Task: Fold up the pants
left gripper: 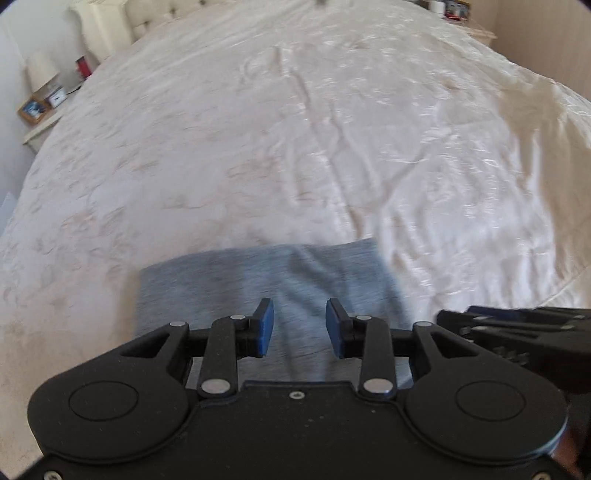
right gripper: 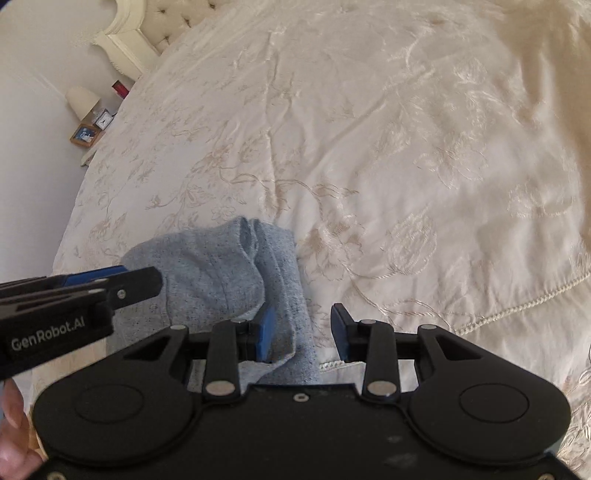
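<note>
Grey-blue pants point(left gripper: 236, 280) lie folded into a compact stack on the cream bedspread near the bed's front edge; they also show in the right wrist view point(right gripper: 214, 269), with a loose flap bunched on top. My left gripper point(left gripper: 300, 328) is open just above the stack and holds nothing. My right gripper point(right gripper: 303, 330) is open at the stack's right edge, with its left pad point(right gripper: 266, 332) against the cloth. Each gripper shows from the side in the other's view.
The wide bed point(left gripper: 295, 129) with an embroidered cream cover point(right gripper: 406, 166) stretches ahead. A nightstand point(left gripper: 40, 122) with a lamp point(right gripper: 83, 101), a clock and a framed picture stands at the far left by the headboard point(right gripper: 162, 22). The wall is on the left.
</note>
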Demonstrator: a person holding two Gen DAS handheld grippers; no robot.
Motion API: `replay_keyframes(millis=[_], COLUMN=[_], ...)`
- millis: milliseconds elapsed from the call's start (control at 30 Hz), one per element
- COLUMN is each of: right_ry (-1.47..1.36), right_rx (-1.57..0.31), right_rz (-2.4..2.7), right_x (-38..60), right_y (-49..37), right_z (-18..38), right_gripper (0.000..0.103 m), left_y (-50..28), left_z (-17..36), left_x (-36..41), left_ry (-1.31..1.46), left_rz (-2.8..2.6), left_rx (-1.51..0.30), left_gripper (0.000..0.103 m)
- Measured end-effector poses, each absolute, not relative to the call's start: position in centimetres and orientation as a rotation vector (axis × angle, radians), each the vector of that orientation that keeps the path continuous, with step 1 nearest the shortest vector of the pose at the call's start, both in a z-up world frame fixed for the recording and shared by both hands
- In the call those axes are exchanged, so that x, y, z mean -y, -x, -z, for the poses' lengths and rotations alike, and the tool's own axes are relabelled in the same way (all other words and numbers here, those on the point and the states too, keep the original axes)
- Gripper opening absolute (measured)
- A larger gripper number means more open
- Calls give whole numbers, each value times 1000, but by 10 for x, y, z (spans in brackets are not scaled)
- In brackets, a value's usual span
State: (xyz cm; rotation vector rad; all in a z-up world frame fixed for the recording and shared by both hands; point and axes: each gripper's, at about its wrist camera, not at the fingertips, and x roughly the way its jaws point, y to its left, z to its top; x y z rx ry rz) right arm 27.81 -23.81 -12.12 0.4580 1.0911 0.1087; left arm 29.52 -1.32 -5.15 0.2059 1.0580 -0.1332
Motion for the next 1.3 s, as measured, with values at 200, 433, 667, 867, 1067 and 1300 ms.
replay_keyframes(millis=[200, 433, 667, 867, 1067, 1300], right_ry=[-399, -246, -236, -209, -103, -148], right_rx=[-1086, -1168, -1228, -1191, -1176, -1175], right_rz=[-142, -130, -104, -117, -77, -41], right_x=[194, 152, 147, 148, 152, 159], right_y=[-284, -295, -298, -289, -279, -283], right_z=[112, 130, 147, 132, 129, 138], right_gripper=[37, 37, 32, 4, 2, 3], left_y=[-306, -291, -286, -269, -233, -220], left_z=[97, 169, 124, 102, 111, 132], left_x=[-84, -85, -113, -160, -171, -146], left_ry=[-123, -243, -43, -22, -73, -129], left_rz=[20, 163, 220, 122, 196, 223], left_rx=[-1192, -1322, -1250, -1202, -1252, -1311], left_gripper=[39, 38, 36, 35, 35, 44])
